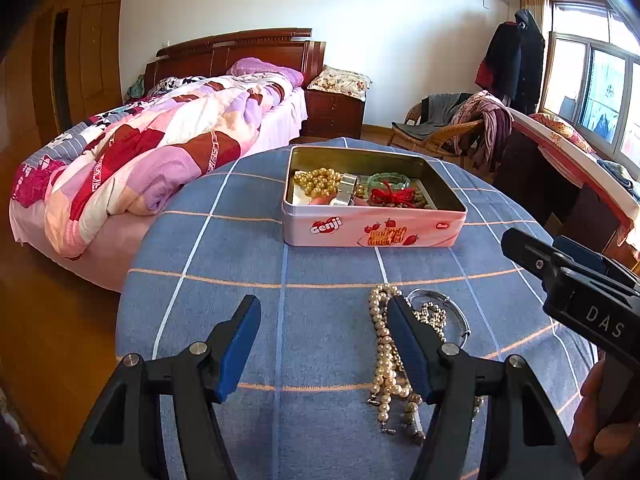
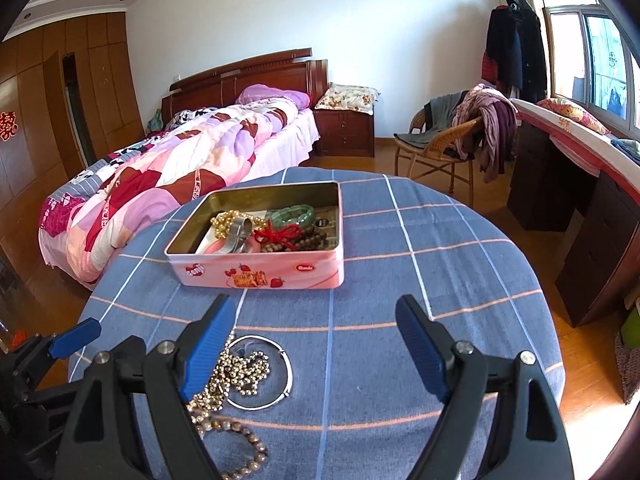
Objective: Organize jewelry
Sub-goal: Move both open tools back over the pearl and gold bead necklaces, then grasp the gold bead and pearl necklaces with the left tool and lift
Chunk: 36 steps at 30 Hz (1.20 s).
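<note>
Sunlit bedroom floor and a bed with a patchwork quilt (image 1: pixel 132 160) lay behind the round table under its blue checked cloth (image 1: pixel 224 256). On the cloth sat an open pink biscuit tin (image 1: pixel 374 232) already holding gold beads, a green bangle and a red cord. Nearer me, a cream pearl necklace (image 1: pixel 382 344), a heap of small metallic beads (image 2: pixel 240 372), a thin silver bangle (image 2: pixel 286 376) and a brown bead bracelet (image 2: pixel 248 440) lay loose. Both hands held their tools low over this pile: the left gripper (image 1: pixel 324 344) stood apart, one finger overlapping the pearls; the right gripper (image 2: pixel 316 344) gaped wide, gripping nothing.
</note>
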{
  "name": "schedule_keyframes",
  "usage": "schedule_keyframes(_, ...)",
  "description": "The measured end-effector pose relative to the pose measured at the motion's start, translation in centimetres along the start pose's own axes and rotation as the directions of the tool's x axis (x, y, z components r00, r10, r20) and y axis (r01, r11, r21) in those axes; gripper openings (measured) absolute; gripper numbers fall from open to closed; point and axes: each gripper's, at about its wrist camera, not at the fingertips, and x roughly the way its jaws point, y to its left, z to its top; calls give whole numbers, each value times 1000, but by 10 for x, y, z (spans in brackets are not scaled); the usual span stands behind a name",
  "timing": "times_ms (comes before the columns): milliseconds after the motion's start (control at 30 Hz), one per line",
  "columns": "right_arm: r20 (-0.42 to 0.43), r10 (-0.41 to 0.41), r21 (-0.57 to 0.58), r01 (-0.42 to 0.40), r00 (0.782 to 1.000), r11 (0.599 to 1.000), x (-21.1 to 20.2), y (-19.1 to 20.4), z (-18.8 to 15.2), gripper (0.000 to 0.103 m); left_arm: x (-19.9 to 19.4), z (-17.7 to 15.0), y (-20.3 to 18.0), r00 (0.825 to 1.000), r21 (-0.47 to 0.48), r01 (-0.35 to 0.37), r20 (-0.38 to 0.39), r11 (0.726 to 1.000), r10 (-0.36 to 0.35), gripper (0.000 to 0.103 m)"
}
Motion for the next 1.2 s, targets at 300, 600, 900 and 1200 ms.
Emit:
schedule_keyframes(300,-11,-17,19,17,1000,1000,-1,-16,-6,85,5,-7,2,1000,36,-2,-29,999,3,66)
schedule_keyframes(600,-84,46,-5,-47,995,999,9,-21,-15,45,18,-9,-7,993,55,82,-94,995,-76,66)
schedule_keyframes(900,-98,35,39,-31,995,999,13,-30,-17,46,45,1,-47,982,148,149,-138,978,-128,38)
schedule_keyframes(1200,-105,44,82,-36,993,996,13,-39,-14,46,61,5,-53,953,126,241,-218,962,-210,36)
